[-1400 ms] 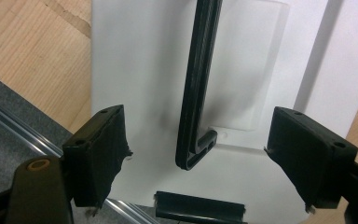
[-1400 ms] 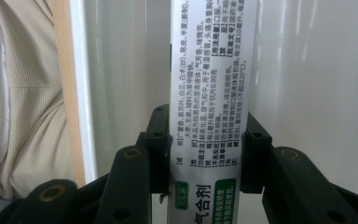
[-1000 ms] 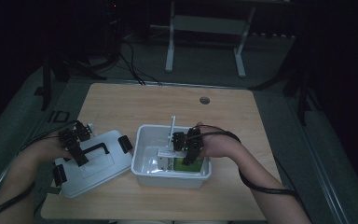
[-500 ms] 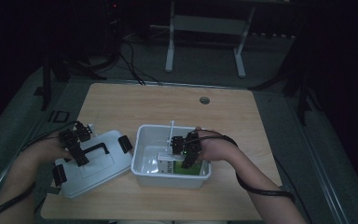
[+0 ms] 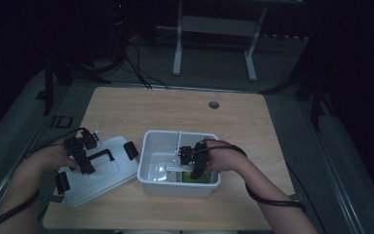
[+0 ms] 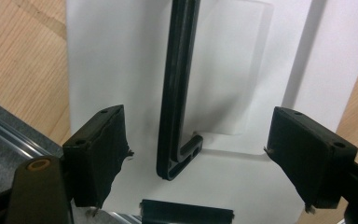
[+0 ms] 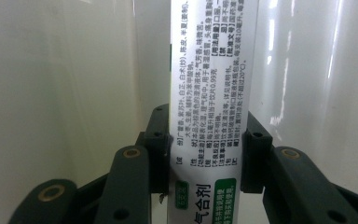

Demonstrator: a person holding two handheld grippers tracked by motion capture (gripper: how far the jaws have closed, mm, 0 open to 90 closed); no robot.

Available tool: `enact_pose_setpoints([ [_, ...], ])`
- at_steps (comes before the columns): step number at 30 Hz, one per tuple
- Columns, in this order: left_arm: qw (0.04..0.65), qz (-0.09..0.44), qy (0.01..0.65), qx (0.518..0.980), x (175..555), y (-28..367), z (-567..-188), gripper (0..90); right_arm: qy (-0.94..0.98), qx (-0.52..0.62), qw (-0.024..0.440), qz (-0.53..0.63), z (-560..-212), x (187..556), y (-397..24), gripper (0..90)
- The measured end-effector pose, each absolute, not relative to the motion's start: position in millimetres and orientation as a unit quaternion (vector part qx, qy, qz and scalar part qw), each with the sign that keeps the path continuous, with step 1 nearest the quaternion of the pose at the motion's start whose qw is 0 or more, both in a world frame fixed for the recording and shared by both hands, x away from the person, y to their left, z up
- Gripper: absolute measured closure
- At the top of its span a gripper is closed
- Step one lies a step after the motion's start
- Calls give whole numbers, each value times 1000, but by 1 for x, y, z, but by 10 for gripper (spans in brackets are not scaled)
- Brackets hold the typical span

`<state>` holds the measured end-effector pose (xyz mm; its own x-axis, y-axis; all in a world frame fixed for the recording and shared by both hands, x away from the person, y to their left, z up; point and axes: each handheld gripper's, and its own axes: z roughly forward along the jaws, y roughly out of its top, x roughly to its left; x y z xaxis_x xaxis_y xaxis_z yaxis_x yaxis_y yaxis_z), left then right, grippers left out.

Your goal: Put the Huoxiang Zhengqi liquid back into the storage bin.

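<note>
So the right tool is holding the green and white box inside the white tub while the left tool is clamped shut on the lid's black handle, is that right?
Not quite: the left tool is open, its jaws standing apart on either side of the lid's black handle, as the left gripper view shows. The right tool does hold the green and white box inside the white tub.

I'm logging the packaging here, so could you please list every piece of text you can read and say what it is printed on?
"气合剂": large white characters on the green band at the near end of the medicine box clamped in the right claw.
"用法用量", "不良反应", "注意事项": bracketed headings in the box's small print; the lines beside them are too small to read with certainty.
White storage bin, white lid with its black handle: no text.
</note>
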<state>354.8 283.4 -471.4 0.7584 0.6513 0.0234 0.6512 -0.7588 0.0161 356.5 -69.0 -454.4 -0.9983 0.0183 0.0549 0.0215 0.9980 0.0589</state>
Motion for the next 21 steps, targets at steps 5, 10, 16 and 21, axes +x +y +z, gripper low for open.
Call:
enact_pose_setpoints([
  [5, 5, 11, 341, 940, 354, 281, -472, 202, -999, -13, 30, -35, -457, 357, -70, 630],
  [10, 4, 16, 342, 939, 355, 281, -472, 202, -999, -10, 30, -32, -458, 357, -71, 621],
  [16, 2, 21, 343, 939, 355, 281, -471, 202, -999, -9, 36, -33, -456, 357, -72, 599],
  [21, 2, 23, 342, 939, 354, 281, -470, 202, -998, -9, 40, -38, -447, 356, -73, 583],
])
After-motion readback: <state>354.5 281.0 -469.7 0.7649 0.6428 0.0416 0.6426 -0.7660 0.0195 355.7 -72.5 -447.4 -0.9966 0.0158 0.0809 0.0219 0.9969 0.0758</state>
